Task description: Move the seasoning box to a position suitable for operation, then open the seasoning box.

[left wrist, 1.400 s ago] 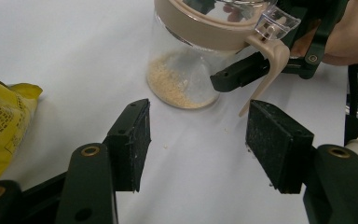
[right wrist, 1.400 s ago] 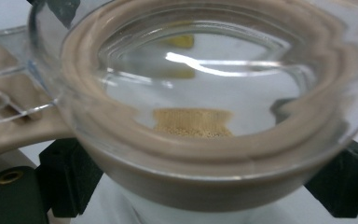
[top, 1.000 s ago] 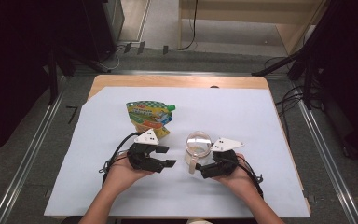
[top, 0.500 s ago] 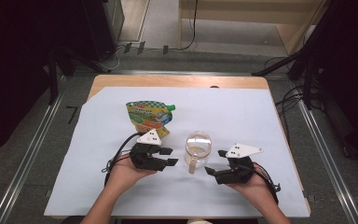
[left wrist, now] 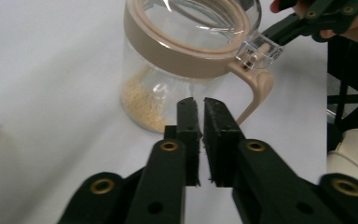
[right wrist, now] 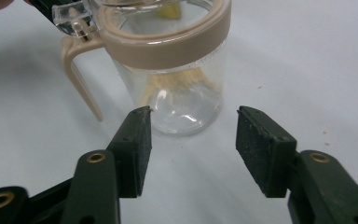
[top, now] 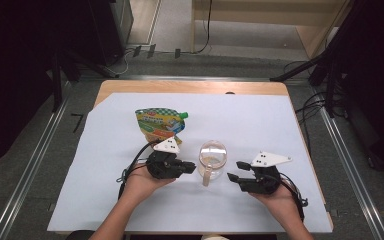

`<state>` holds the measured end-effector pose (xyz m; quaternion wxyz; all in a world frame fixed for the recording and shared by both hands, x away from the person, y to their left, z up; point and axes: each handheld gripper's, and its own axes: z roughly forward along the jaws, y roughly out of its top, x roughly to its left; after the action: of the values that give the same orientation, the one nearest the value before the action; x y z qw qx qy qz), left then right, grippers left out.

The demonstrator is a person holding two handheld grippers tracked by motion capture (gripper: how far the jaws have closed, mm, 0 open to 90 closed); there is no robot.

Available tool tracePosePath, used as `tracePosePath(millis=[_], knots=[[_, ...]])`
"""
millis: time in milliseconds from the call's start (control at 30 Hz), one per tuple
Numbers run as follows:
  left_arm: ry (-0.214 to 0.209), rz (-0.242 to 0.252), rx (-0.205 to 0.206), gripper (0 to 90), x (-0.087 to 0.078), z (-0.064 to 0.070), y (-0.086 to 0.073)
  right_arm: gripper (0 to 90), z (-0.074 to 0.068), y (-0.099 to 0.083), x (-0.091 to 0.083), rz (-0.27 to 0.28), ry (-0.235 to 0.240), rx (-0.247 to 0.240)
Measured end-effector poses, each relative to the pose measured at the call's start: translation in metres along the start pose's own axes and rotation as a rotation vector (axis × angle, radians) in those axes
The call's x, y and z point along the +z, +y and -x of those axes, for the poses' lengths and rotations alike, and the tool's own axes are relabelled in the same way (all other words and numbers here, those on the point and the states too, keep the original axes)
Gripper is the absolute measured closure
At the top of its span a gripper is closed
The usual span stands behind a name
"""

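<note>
- The right gripper (top: 234,171) sits nearest the table's front edge, held in the person's right hand (top: 275,197) at the right of the high view; its jaws stand wide apart with nothing between them, and they point left at the jar (top: 212,157).
- In the right gripper view the jar (right wrist: 172,65) stands just beyond the spread jaws, apart from both pads.
- The left gripper (top: 190,167) lies a little farther in, left of the jar; its jaws are pressed almost together on nothing, with a thin slit between the pads in the left gripper view.
- Its tips point right and stop just short of the jar's glass wall; contact cannot be told.
- The jar is clear glass, upright on the white sheet (top: 260,125), between the two grippers.
- It has a beige collar, a beige handle (left wrist: 256,93) and a clear lid tab (left wrist: 259,50); a small heap of tan grains (left wrist: 142,100) lies in its bottom.
- Farther back, behind the left gripper, a colourful pouch (top: 159,125) with a green cap lies flat on the sheet.
</note>
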<state>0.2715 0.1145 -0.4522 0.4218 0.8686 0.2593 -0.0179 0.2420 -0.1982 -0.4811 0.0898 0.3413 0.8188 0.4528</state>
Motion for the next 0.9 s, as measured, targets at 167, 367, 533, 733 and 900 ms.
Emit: tracePosePath(millis=[167,367,533,733,900], knots=[[-0.008,0.016,0.02,90.0,0.001,0.001,0.006,50.3,0.002,0.001,0.002,-0.001,-0.008,0.01],[-0.021,-0.015,0.027,90.0,0.008,0.004,0.013,58.5,0.006,-0.001,-0.005,0.016,-0.023,0.018],[-0.045,-0.027,0.041,90.0,0.015,0.009,0.017,59.6,0.007,-0.001,-0.01,0.036,-0.032,0.026],[-0.06,-0.017,0.039,90.0,0.016,0.011,0.019,62.1,0.007,0.0,-0.012,0.038,-0.046,0.025],[-0.055,-0.018,0.047,90.0,0.017,0.014,0.02,64.1,0.007,0.0,-0.012,0.038,-0.045,0.026]])
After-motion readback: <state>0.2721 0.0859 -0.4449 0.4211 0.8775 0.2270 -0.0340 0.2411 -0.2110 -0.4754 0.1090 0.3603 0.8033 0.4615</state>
